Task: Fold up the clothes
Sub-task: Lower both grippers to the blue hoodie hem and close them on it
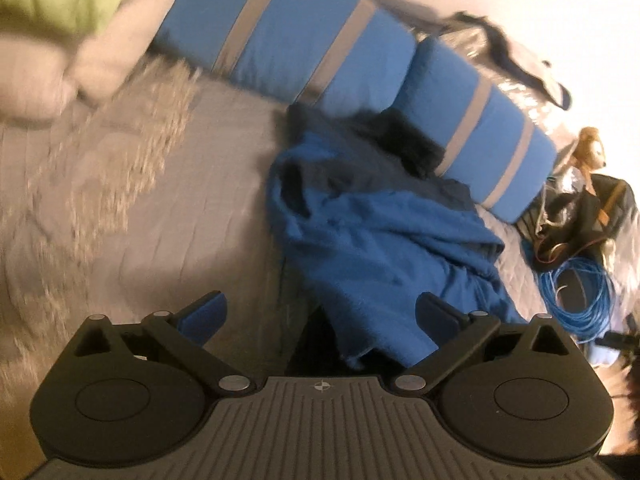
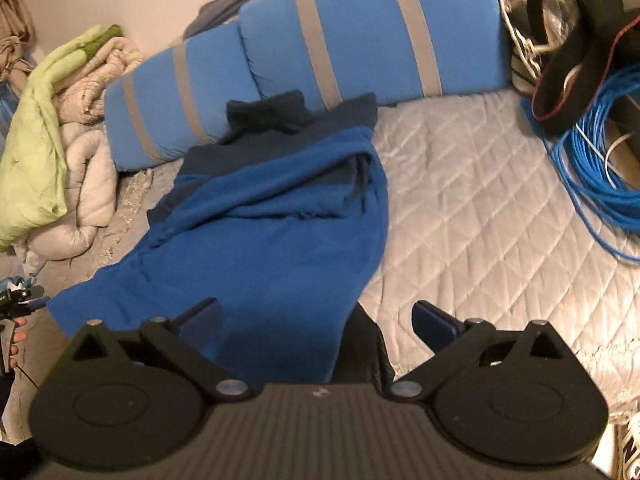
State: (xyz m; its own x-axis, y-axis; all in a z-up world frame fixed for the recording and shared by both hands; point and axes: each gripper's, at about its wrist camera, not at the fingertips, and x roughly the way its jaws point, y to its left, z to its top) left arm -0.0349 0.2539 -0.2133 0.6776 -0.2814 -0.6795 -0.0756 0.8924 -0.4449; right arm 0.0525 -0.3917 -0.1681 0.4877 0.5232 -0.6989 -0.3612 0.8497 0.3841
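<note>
Two tools are over the bed, and both stand wide open with nothing between their pads: the left tool (image 1: 322, 314) has only the near edge of the blue garment (image 1: 384, 232) in front of it, and the right tool (image 2: 318, 318) hangs above the near part of the same garment (image 2: 260, 240) without touching it, as far as I can tell. The garment lies crumpled on the grey quilted bedspread (image 2: 480, 200), its far end against the blue striped pillows (image 2: 360, 32), with a darker navy piece (image 2: 272, 116) under or behind it; I cannot tell if this is a second cloth or the inside of the same one. To my judgement the step in hand is the first grasp, so that the cloth can be spread flat before any fold. To do this well, each tool should go to a separate point of the near hem, well apart, and pinch only one layer, because the bunched folds in the middle can easily give two layers. After closing, it seems better to lift a little and pull toward the near side, so the cloth opens. On the right, the blue cable coil (image 2: 600, 168) and the dark bag (image 2: 580, 60) are near; the cloth should not be dragged over them.
</note>
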